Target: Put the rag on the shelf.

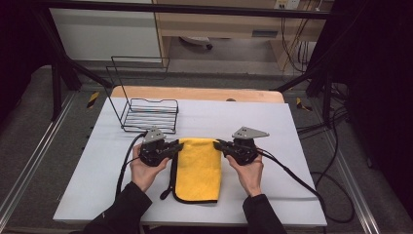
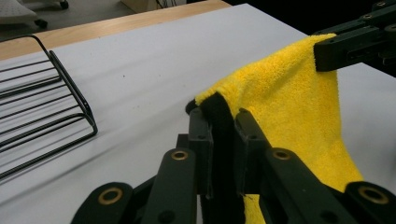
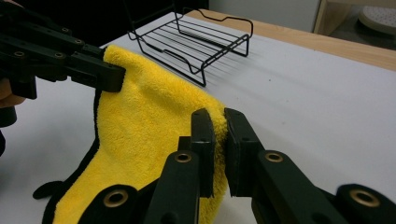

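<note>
White table (image 1: 272, 126): wire rack (image 1: 148, 114) sits at 11 o'clock from my hands, well apart from the work. Yellow towel (image 1: 198, 168) hangs between my two tools, long axis running 12 to 6, near end draped on the table towards me, far edge lifted. Black trim down its 9 o'clock side, with a loop trailing near the bottom.

Left gripper (image 2: 223, 116): jaws nearly shut, clamped on the far-left corner at the black trim. Right gripper (image 3: 220, 119): same, pinching the far-right corner.

Key relation: towel's far edge is strung 9-to-3 between the tools, both equally near (neither hand has the lead). Rack lies nearer my left.

No brands, labels or readable writing anywhere.
</note>
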Demonstrator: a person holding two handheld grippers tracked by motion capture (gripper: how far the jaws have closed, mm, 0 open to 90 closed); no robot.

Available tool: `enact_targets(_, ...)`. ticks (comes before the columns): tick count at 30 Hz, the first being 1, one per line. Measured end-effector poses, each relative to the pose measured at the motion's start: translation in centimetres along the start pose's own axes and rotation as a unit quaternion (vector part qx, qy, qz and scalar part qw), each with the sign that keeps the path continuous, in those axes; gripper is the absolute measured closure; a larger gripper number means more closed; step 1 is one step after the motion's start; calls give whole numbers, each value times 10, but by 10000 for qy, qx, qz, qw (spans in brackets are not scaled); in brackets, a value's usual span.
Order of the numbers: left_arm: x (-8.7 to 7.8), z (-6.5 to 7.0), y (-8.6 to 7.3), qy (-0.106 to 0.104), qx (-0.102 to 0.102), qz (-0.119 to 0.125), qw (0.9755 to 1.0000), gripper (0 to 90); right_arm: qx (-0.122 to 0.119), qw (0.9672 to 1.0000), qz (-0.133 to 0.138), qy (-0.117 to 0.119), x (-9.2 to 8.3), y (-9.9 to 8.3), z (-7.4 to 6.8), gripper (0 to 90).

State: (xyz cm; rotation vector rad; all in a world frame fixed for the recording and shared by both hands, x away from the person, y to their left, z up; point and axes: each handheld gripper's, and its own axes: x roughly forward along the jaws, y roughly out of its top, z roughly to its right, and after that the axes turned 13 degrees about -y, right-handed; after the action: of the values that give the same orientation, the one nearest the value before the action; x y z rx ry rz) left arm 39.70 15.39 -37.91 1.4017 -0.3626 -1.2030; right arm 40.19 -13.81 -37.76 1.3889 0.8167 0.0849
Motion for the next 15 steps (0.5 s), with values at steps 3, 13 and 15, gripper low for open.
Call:
enact_targets(3,-5,4,1,-26,35,53,10000,793,-76,10000,59,8,-4,2,-2,834)
enact_targets(13,-21,18,7,58,273,403,9988,793,-123,9992,385,28,-21,11,-10,834)
enact_targets(15,-24,19,8,35,274,476,9985,793,-157,9989,448,18,-24,14,-11,835)
